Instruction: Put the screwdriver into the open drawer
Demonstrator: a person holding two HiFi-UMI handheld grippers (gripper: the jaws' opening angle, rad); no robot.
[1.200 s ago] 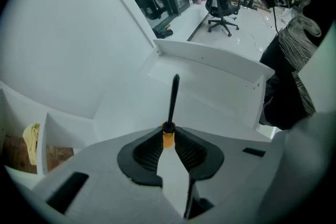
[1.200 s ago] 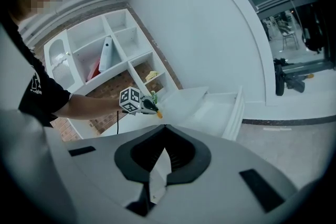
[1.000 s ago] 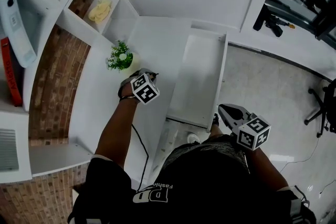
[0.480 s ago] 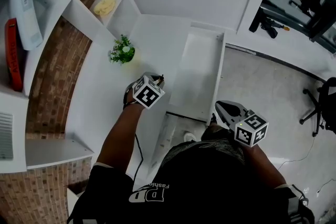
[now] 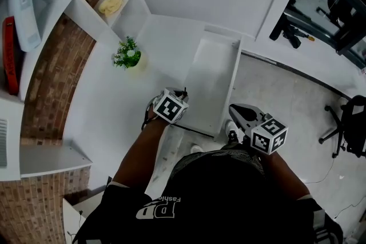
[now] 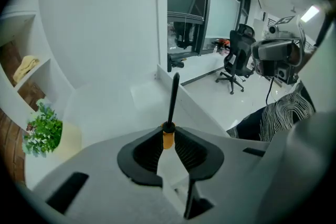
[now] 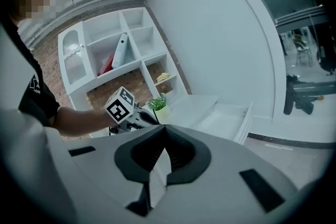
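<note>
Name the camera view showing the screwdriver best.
Left gripper view: the screwdriver sits clamped in the left claw, black shaft and orange collar clear. Head view shows only its tip; right gripper view, nothing certain.

A potted plant [image 5: 128,56] stands on the white counter [image 5: 108,106]; a yellow cloth [image 5: 110,4] lies in a cubby [image 5: 127,19].

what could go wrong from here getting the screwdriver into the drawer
1. The left gripper pinches the black-shafted screwdriver with an orange collar only at its jaw tips, so it may pivot or slip out before reaching the open white drawer.
2. The shaft sticks out well ahead of the jaws and could catch the drawer's rim on the way in.
</note>
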